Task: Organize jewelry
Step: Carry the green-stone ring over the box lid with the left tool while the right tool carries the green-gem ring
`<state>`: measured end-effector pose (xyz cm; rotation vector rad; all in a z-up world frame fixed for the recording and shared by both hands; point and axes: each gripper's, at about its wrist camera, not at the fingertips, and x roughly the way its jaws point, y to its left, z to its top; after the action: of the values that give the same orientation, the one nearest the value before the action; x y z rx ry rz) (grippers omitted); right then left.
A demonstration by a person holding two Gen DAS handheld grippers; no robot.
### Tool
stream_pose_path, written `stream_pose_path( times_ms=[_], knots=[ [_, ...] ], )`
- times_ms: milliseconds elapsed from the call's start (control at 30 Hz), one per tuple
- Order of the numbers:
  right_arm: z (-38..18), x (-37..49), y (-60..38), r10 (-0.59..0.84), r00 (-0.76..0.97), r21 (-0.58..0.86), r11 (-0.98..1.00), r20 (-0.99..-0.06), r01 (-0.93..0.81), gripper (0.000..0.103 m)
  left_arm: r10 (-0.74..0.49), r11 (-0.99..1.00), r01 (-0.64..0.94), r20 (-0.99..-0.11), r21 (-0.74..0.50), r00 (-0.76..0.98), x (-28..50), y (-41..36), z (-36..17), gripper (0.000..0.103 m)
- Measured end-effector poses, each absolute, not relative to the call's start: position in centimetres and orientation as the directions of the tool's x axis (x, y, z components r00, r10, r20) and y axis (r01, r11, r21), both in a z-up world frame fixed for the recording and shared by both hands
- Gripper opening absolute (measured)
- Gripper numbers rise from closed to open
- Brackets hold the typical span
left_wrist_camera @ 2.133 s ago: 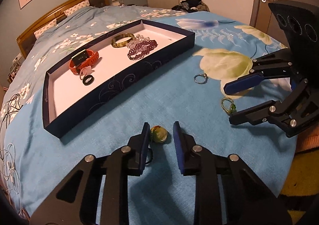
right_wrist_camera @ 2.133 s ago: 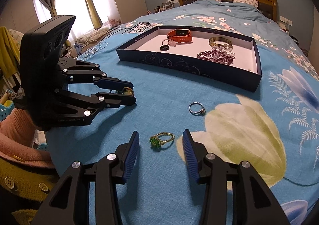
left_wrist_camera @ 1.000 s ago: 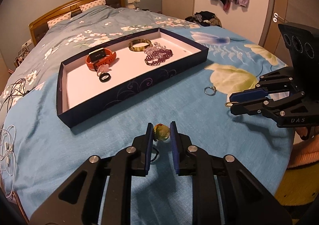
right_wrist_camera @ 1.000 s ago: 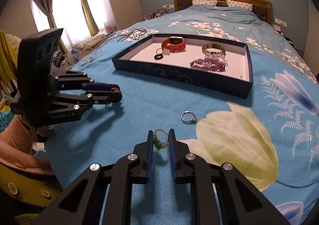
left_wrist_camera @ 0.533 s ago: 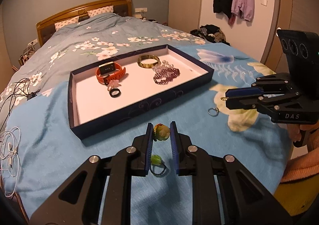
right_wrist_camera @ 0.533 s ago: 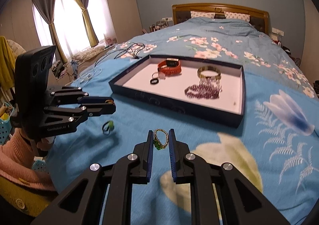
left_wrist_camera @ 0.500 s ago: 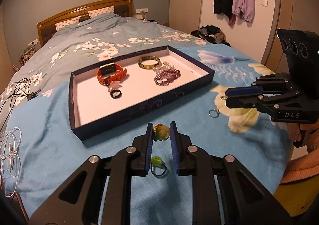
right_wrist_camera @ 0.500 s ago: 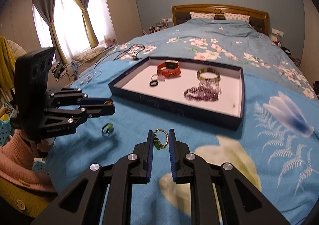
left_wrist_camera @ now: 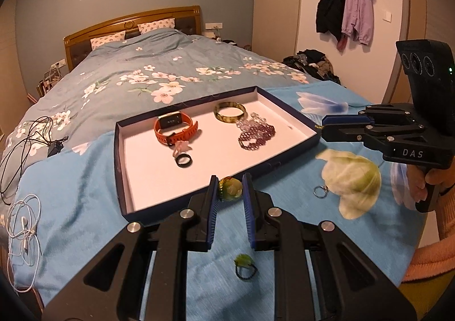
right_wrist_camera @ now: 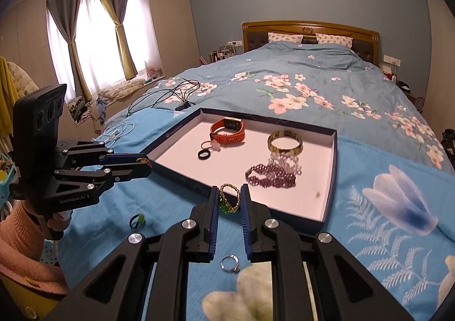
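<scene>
A dark blue tray [left_wrist_camera: 119, 167] with a white floor lies on the blue bedspread; it also shows in the right wrist view [right_wrist_camera: 331, 176]. It holds an orange watch [left_wrist_camera: 175, 127], a green bangle [left_wrist_camera: 229, 112], purple bead bracelets [left_wrist_camera: 256, 134] and a black ring [left_wrist_camera: 183, 161]. My left gripper [left_wrist_camera: 230, 191] is shut on a green-stone ring [left_wrist_camera: 231, 189] above the tray's near wall. My right gripper [right_wrist_camera: 229, 198] is shut on a gold beaded ring with a green stone [right_wrist_camera: 229, 198] over the tray's near edge. A black green-stone ring [left_wrist_camera: 244, 264] and a silver ring [left_wrist_camera: 320, 191] lie on the bedspread.
White earphones [left_wrist_camera: 24, 224] and black cables [left_wrist_camera: 31, 133] lie on the bed left of the tray. The headboard [left_wrist_camera: 130, 28] is at the far end. The silver ring [right_wrist_camera: 230, 263] lies under my right gripper, the black ring [right_wrist_camera: 137, 220] to its left.
Both grippers closed on their rings, lifted them off the bedspread and moved toward the tray. A black green-stone ring that was under the left gripper now lies bare.
</scene>
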<state>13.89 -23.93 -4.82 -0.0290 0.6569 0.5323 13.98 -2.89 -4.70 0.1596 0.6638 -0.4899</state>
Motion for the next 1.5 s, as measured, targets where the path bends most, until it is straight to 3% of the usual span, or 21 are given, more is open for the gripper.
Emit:
stream_pose_path(
  times_ms=[1500],
  knots=[
    [-5.9,19.6,-23.5,0.445,0.647,0.161,0.878,-0.619,-0.45,0.013,-0.326,0.916,0.4,-0.653,-0.038,0.684,21.0,-3.0,-5.7,0.017]
  ],
)
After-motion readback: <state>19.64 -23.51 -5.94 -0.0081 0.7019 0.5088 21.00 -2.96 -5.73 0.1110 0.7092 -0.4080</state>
